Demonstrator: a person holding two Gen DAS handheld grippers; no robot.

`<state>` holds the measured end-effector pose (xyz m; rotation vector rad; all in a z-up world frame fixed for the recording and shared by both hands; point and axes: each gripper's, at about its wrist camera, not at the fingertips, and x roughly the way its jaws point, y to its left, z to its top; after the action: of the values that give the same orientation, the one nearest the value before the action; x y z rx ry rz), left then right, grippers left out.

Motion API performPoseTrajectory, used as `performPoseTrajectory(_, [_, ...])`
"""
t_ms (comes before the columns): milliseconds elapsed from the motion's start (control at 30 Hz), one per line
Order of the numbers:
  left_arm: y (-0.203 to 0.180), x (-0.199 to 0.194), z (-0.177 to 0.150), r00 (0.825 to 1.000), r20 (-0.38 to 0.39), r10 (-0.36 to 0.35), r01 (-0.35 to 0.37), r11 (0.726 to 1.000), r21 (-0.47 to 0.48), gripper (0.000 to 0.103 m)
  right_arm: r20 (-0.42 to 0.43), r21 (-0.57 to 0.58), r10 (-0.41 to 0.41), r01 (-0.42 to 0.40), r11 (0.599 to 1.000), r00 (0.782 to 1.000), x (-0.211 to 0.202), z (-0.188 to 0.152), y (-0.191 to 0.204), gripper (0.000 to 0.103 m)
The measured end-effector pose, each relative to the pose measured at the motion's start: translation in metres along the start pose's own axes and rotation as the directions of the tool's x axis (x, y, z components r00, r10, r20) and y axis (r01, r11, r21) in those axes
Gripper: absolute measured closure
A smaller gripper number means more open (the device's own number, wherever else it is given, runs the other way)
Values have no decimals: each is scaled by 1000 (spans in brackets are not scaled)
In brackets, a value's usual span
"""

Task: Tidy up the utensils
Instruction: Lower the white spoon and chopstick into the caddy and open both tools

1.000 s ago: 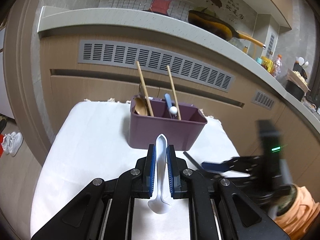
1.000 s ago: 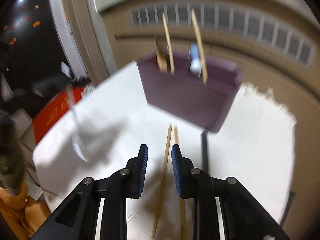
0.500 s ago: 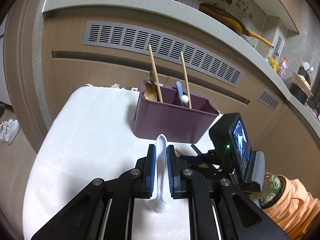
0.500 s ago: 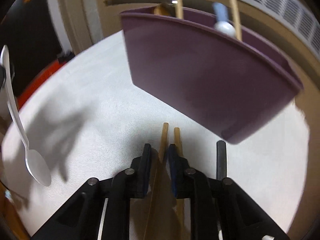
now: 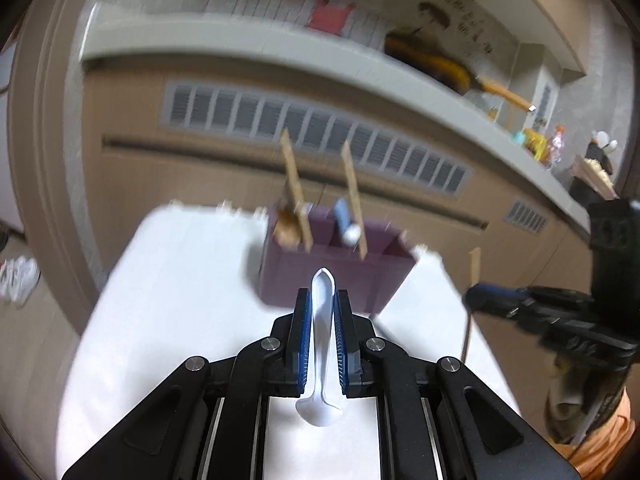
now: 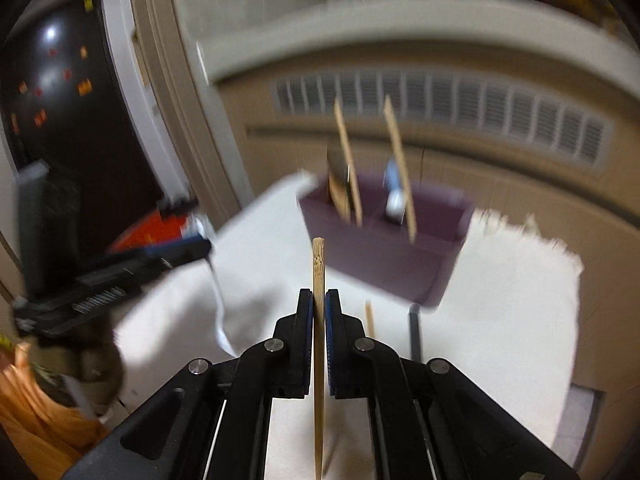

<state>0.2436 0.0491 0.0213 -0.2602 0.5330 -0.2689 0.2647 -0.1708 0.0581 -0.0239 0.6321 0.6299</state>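
The left gripper is clamped on a white spoon, handle pointing forward, bowl hanging below the pads above the white cloth. Beyond it stands the purple caddy, blurred; two wooden sticks and a blue-handled utensil rise from its compartments, but the exact compartment cannot be determined. The right gripper is closed on a single wooden chopstick, held near-vertical; its lower end is cut off by the frame edge. Only the right wrist view shows a second chopstick and a dark utensil lying on the cloth just beside the caddy.
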Motion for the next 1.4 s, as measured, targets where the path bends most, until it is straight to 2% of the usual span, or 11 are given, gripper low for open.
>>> performPoseTrajectory(100, [-22, -12, 43, 994, 103, -29, 21, 997, 81, 92, 154, -8, -13, 15, 1000, 988, -33, 39, 6, 98])
performPoseTrajectory(233, [-48, -24, 106, 963, 268, -32, -13, 986, 167, 92, 329, -23, -75, 88, 996, 941, -62, 101, 10, 98])
performPoseTrajectory(333, [-54, -17, 143, 948, 315, -51, -4, 985, 170, 92, 392, -25, -149, 173, 985, 908, -59, 139, 8, 98])
performPoseTrajectory(467, [-52, 5, 164, 942, 332, -50, -9, 985, 172, 91, 432, -35, -202, 241, 970, 879, -27, 158, 1, 97])
performPoseTrajectory(700, [-30, 79, 137, 969, 247, 3, -43, 987, 155, 91, 349, -26, -248, 274, 961, 904, 39, 125, -31, 97])
performPoseTrajectory(767, [-18, 111, 124, 984, 177, 26, -48, 991, 124, 92, 313, -36, -275, 301, 953, 909, 62, 110, -37, 97])
performPoseTrajectory(833, [-7, 139, 110, 996, 87, 34, -41, 996, 79, 90, 253, -33, -272, 290, 957, 928, 83, 96, -44, 97])
performPoseTrajectory(933, [7, 166, 92, 999, -13, 46, -46, 999, 28, 90, 137, -17, -240, 245, 969, 961, 111, 74, -57, 97])
performPoseTrajectory(1033, [11, 169, 79, 998, -36, 49, -48, 999, 22, 83, 41, -6, -219, 220, 976, 975, 127, 53, -67, 94])
performPoseTrajectory(1133, [7, 165, 68, 998, -43, 50, -48, 998, 46, 69, 2, 13, -225, 225, 974, 974, 128, 38, -74, 78])
performPoseTrajectory(1400, [-2, 143, 44, 994, -69, 85, -80, 994, 72, 68, -79, 11, -247, 249, 969, 966, 107, -6, -72, 67])
